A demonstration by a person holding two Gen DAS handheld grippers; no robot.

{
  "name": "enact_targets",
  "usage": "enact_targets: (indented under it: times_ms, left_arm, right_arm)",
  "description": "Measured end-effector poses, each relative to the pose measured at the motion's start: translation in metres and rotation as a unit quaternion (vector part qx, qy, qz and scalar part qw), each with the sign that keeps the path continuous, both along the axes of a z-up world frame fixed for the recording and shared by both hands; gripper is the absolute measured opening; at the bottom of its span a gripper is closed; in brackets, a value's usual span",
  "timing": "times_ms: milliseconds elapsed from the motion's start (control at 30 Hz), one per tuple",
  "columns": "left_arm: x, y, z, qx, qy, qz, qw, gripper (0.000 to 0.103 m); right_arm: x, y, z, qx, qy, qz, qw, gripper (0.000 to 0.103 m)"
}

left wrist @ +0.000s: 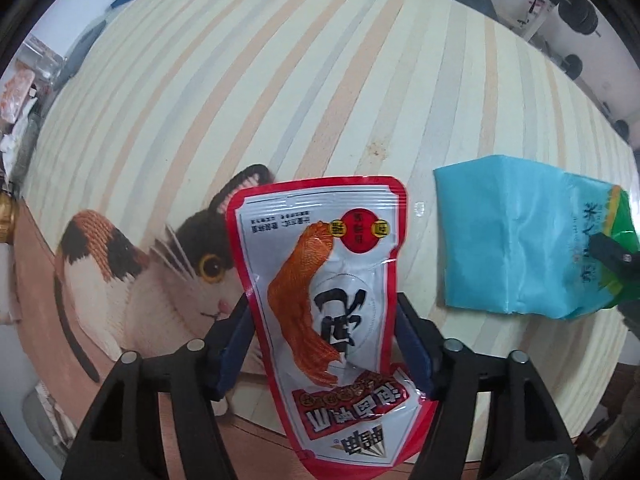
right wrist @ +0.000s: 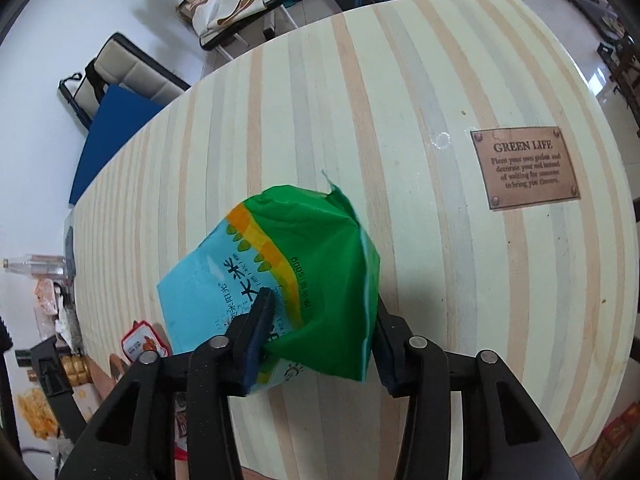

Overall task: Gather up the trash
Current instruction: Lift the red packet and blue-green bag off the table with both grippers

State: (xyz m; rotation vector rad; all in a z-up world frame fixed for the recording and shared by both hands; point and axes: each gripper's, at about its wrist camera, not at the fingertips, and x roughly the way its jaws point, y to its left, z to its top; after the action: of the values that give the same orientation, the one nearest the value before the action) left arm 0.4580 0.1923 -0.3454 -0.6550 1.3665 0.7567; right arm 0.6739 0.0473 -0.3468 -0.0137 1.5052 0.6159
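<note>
My left gripper [left wrist: 322, 320] is shut on a red and white snack packet [left wrist: 324, 288] with an orange chicken-foot picture, held upright over the striped table [left wrist: 280, 100]. My right gripper [right wrist: 320, 320] is shut on a crumpled blue and green rice bag [right wrist: 288, 280], held just above the table [right wrist: 400, 100]. The bag also shows at the right of the left wrist view [left wrist: 520, 240], with a right gripper finger [left wrist: 612, 256] on it. The red packet shows small at the lower left of the right wrist view [right wrist: 140, 344].
A cat picture [left wrist: 140, 272] is printed on the table's near left corner. A brown "GREEN LIFE" plaque [right wrist: 524, 168] lies on the table at right. Clutter, a clear bottle [right wrist: 36, 266] and snack bags lie on the floor left of the table. Folded chairs [right wrist: 120, 76] stand beyond.
</note>
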Motion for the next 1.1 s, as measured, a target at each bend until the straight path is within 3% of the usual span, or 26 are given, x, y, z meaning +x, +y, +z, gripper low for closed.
enact_targets:
  times_ms: [100,167,267,400,467,700,1100]
  left_arm:
    - [-0.005,0.006,-0.001,0.006,-0.003,-0.002,1.0,0.058]
    - [-0.009,0.004,0.002,0.009,-0.006,-0.003,0.9999,0.052]
    - [-0.013,-0.002,0.01,0.006,-0.013,-0.008,0.9999,0.048]
    - [-0.022,-0.004,0.004,-0.003,-0.014,-0.012,0.9998,0.05]
    - [-0.02,-0.003,-0.003,-0.011,0.003,-0.017,0.9998,0.061]
    - [-0.023,-0.013,-0.008,-0.008,-0.014,-0.016,0.9997,0.045]
    - [-0.052,-0.047,0.027,0.008,-0.048,-0.018,0.9986,0.043]
  right_arm:
    - [-0.002,0.0,-0.004,0.003,0.005,0.003,1.0,0.052]
    - [-0.003,0.002,-0.002,0.006,0.002,0.006,1.0,0.046]
    - [-0.004,-0.003,0.001,0.02,0.002,-0.002,1.0,0.045]
    - [-0.005,-0.017,0.01,0.04,0.001,-0.018,0.999,0.044]
    - [-0.006,-0.023,0.015,0.045,0.0,-0.025,0.999,0.044]
    - [-0.012,-0.036,0.017,0.034,-0.005,-0.026,0.999,0.044]
    - [-0.022,-0.056,0.033,0.052,-0.015,-0.027,0.998,0.044]
